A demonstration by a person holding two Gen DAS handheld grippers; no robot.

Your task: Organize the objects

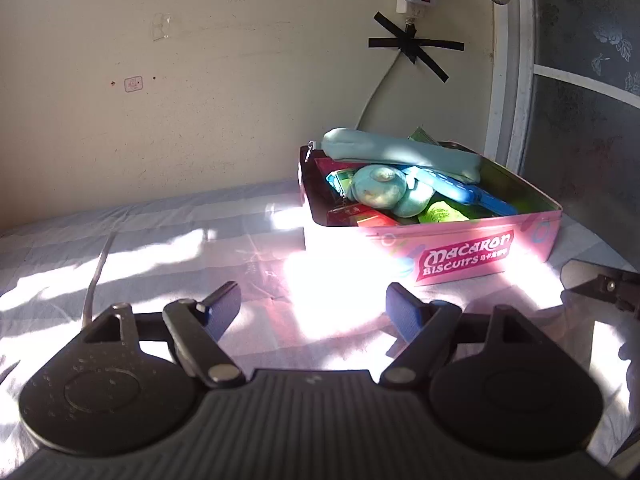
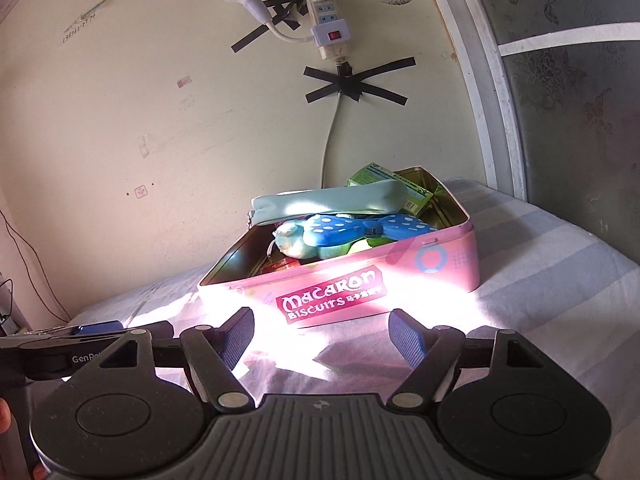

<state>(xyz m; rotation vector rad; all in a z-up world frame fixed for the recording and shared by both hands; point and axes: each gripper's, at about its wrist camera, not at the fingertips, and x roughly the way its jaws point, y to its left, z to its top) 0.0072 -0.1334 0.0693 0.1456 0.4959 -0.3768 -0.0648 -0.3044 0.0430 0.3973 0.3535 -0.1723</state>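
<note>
A pink "Macaron Biscuits" tin (image 1: 460,254) stands open on the striped bed sheet, also in the right wrist view (image 2: 432,268). It holds a light blue pencil pouch (image 1: 396,152) (image 2: 320,202), a teal plush toy (image 1: 378,192) (image 2: 292,238), a blue dotted item (image 2: 360,228), green boxes (image 2: 384,182) and red packets (image 1: 360,216). My left gripper (image 1: 314,312) is open and empty, in front of the tin's left corner. My right gripper (image 2: 322,338) is open and empty, just before the tin's front wall.
The bed sheet (image 1: 160,256) lies against a cream wall with a taped power strip and cable (image 2: 332,36). A frosted window (image 2: 568,120) is at the right. The left gripper shows at the right wrist view's left edge (image 2: 80,336).
</note>
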